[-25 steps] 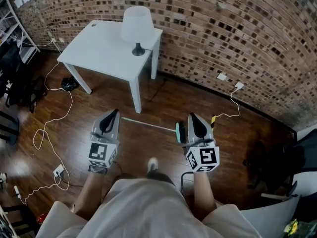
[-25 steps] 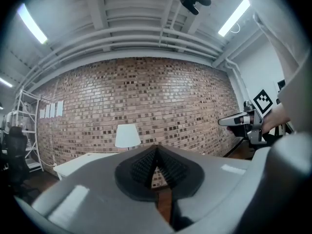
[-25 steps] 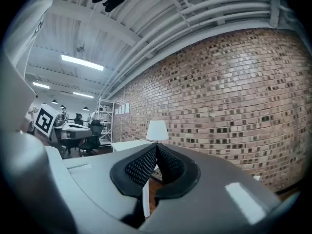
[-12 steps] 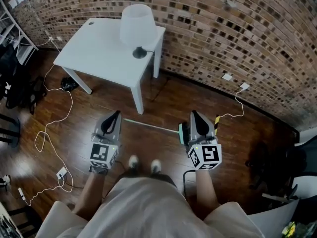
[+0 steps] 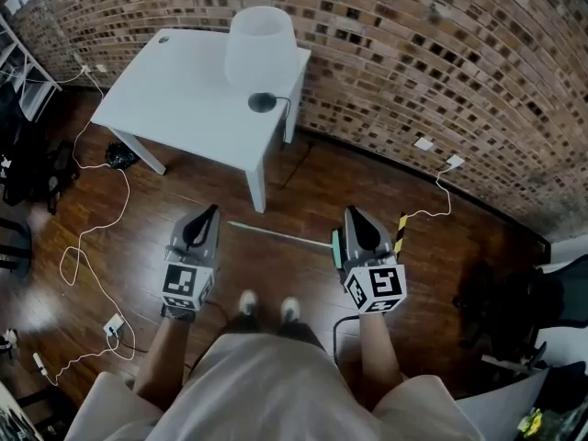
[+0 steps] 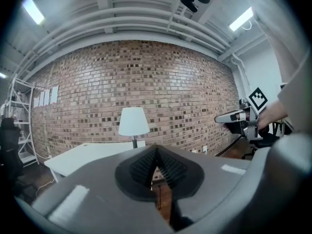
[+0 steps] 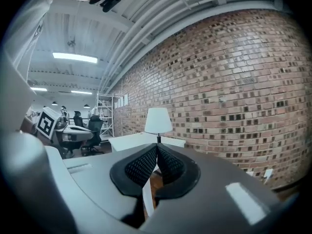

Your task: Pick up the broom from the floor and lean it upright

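The broom lies flat on the dark wood floor in the head view. Its thin pale handle [image 5: 280, 234] runs from near the table leg to the teal head [image 5: 336, 246], which my right gripper partly hides. My left gripper [image 5: 212, 209] hovers above the floor just left of the handle's free end, jaws shut and empty. My right gripper [image 5: 351, 212] hovers over the broom head, also shut with nothing in it. In the left gripper view the pads [image 6: 156, 150] meet at the tip. The right gripper view shows its pads [image 7: 157, 147] closed too.
A white table [image 5: 175, 95] with a white lamp [image 5: 261, 49] stands against the brick wall [image 5: 441, 53] ahead. White cables [image 5: 87, 237] and a power strip [image 5: 111, 323] lie at the left. Black chairs [image 5: 524, 301] sit at the right. My shoes [image 5: 248, 301] are below.
I have stepped towards the table and wall, and both shoes now show side by side. Both grippers came forward with me, still shut. The broom has not moved.
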Action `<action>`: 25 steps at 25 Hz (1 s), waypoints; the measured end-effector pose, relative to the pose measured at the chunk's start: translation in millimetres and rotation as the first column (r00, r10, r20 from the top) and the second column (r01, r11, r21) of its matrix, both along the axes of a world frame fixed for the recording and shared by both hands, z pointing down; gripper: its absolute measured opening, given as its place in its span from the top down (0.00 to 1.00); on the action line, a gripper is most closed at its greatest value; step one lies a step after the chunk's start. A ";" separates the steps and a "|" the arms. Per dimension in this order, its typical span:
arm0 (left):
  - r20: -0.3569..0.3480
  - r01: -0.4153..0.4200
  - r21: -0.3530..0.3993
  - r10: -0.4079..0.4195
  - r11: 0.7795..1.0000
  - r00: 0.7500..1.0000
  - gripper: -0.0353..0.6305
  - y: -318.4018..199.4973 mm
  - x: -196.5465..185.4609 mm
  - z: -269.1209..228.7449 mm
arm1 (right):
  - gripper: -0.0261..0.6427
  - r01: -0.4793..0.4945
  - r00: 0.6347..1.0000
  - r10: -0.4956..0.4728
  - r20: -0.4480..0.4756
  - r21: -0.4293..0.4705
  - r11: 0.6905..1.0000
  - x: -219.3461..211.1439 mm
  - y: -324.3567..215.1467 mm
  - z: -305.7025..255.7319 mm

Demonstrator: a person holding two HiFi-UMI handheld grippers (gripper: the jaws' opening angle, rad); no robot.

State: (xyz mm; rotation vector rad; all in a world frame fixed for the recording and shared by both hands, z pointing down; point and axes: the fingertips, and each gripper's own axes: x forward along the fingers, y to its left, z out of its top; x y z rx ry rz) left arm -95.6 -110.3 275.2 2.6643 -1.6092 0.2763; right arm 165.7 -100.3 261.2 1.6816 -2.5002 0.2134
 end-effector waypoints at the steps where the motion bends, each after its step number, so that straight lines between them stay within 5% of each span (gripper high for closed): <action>1: -0.001 0.005 -0.008 -0.005 1.000 1.000 0.95 -1.8 -3.5 4.3 | 0.94 0.010 1.000 -0.010 -0.003 -0.011 1.000 -4.0 -3.8 4.8; 10: 0.010 0.039 -0.106 -0.038 0.994 0.999 0.95 -20.7 -41.1 65.5 | 0.88 0.099 0.991 -0.108 -0.078 -0.113 0.989 -46.4 -40.9 72.6; 25: 0.045 0.045 -0.257 -0.034 0.965 0.998 0.95 -47.2 -98.0 208.4 | 0.89 0.221 0.946 -0.283 -0.156 -0.326 0.919 -93.7 -85.5 247.2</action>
